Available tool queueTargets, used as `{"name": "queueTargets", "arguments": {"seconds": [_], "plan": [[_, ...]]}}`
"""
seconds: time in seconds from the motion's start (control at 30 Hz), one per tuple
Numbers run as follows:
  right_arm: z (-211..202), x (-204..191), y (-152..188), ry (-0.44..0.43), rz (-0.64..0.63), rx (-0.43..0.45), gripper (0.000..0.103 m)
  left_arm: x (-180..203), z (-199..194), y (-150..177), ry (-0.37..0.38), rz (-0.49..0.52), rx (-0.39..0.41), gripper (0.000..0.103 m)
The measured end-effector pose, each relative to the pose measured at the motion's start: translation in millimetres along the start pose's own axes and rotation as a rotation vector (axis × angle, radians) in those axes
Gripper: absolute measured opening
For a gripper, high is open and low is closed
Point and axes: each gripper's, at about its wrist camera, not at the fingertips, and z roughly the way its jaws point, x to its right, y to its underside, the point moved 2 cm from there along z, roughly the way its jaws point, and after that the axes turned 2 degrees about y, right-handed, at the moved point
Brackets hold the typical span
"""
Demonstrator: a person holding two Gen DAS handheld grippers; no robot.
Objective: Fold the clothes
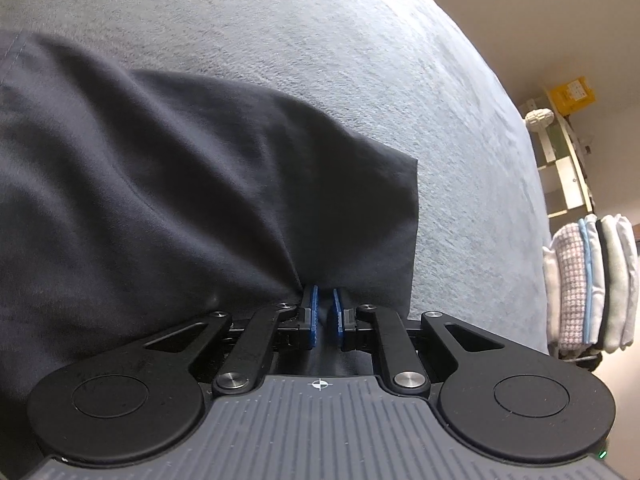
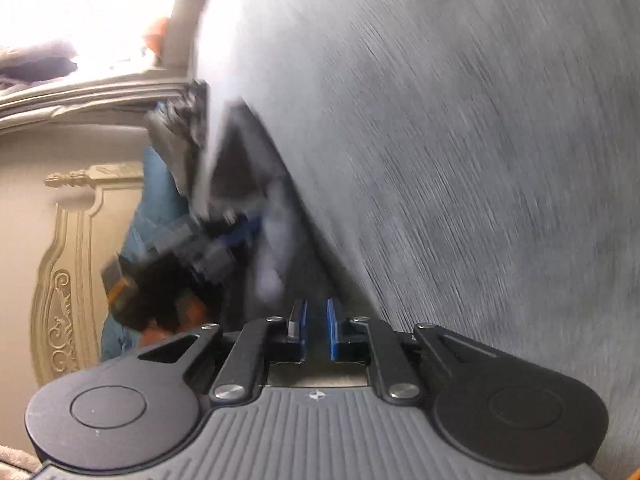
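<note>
Blanket [image 1: 360,60] under angled (pinching) left gripper [image 1: 325,300].

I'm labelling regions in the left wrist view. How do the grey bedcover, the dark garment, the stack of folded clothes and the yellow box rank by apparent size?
Largest to smallest as they look:
1. grey bedcover and dark garment, too close to rank
2. stack of folded clothes
3. yellow box
The garment lies nearest the camera, which inflates it.

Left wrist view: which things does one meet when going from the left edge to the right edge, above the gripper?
dark garment → grey bed cover → stack of folded cloths
</note>
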Motion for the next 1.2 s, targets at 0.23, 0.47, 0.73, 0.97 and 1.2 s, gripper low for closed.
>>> {"name": "queueTargets", "arguments": {"seconds": [0.23,0.47,0.73,0.97,1.2], "plan": [[12,-6,-7,0.045,-0.005,0.011,0.023,48,-19,7,0.007,0.200,-0.014,0.028],[11,12,8,0.043,0.066,0.032,0.029,97,38,17,-0.209,0.365,-0.184,0.039],[18,30,8,-0.029,0.178,0.044,0.025,114,52,25,-0.359,0.431,-0.166,0.028],[25,34,13,-0.060,0.236,0.052,0.002,118,46,31,-0.373,0.443,-0.118,0.004],[21,41,32,-0.123,0.380,0.057,0.001,118,33,39,-0.328,0.377,-0.070,0.003]]}}
